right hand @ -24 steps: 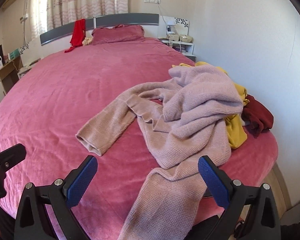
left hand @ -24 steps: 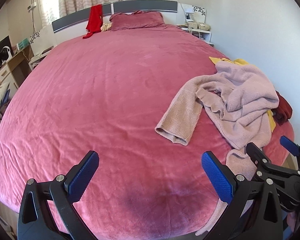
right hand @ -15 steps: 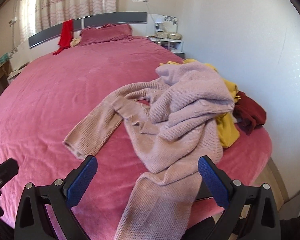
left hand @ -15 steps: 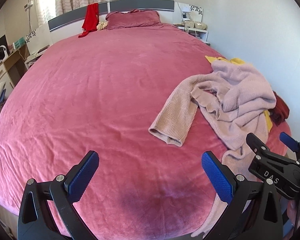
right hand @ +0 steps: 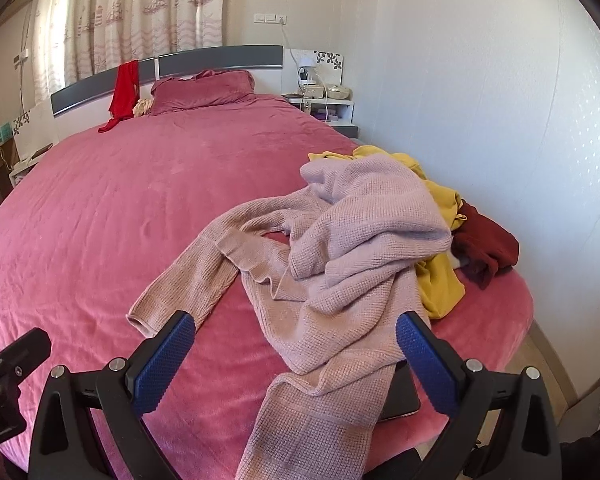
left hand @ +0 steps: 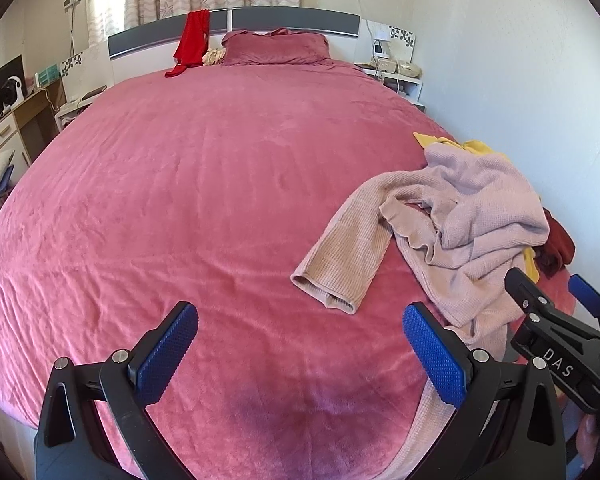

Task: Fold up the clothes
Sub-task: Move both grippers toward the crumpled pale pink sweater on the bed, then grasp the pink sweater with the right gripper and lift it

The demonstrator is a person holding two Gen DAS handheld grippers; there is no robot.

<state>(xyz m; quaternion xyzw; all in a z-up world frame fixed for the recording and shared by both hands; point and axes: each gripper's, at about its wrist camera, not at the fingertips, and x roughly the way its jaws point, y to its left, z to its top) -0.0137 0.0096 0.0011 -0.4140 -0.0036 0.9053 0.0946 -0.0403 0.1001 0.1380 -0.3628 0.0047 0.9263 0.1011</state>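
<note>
Both claws stand wide with nothing between the pads: the left claw [left hand: 300,344] over bare pink bedspread [left hand: 204,200], the right claw [right hand: 296,354] over the crumpled pink knit sweater [right hand: 340,264]. From the left claw, that sweater lies at two o'clock, atop a yellow garment [right hand: 440,280]; a dark slab, possibly a phone [right hand: 400,396], peeks beneath its hanging sleeve.

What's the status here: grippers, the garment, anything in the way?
Left gripper and right gripper open, empty. Crumpled pink knit sweater untouched on red bedspread. Yellow garment and dark red garment bunched against it.
</note>
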